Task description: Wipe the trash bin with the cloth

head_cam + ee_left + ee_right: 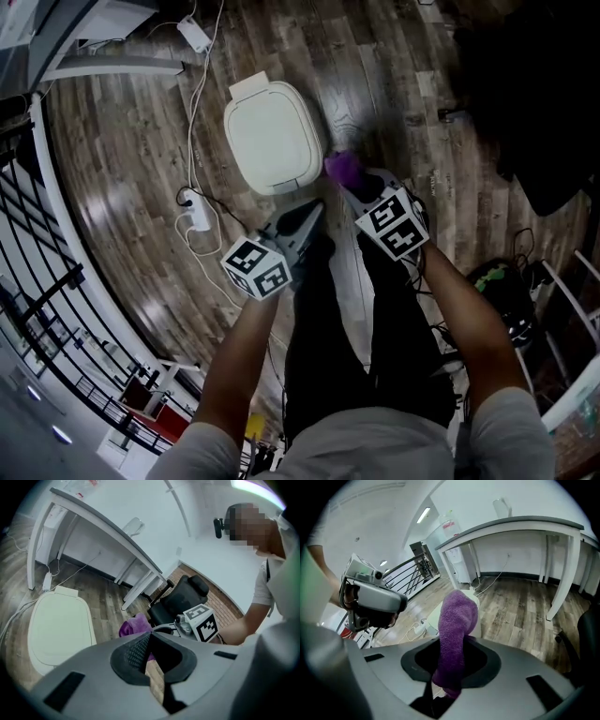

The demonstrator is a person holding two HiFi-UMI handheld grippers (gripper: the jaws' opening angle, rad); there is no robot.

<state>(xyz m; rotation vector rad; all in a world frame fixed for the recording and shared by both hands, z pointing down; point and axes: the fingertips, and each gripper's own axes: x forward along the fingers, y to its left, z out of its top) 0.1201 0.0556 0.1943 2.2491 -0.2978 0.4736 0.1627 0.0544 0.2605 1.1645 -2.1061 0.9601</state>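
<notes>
Looking down, the trash bin [274, 136] sits on the wood-plank floor [122, 187] just ahead of the person's legs. It's cream-white and squarish with rounded corners, flat lid shut, with a small tab at the far edge. The fuzzy purple cloth [457, 634] is pinched in the right hand-held gripper [354, 183], poking up out of its jaws right beside the bin's near corner. The left hand-held gripper [149, 657] is closed on nothing. White cables [192, 202] trail along the floor left of the bin.
</notes>
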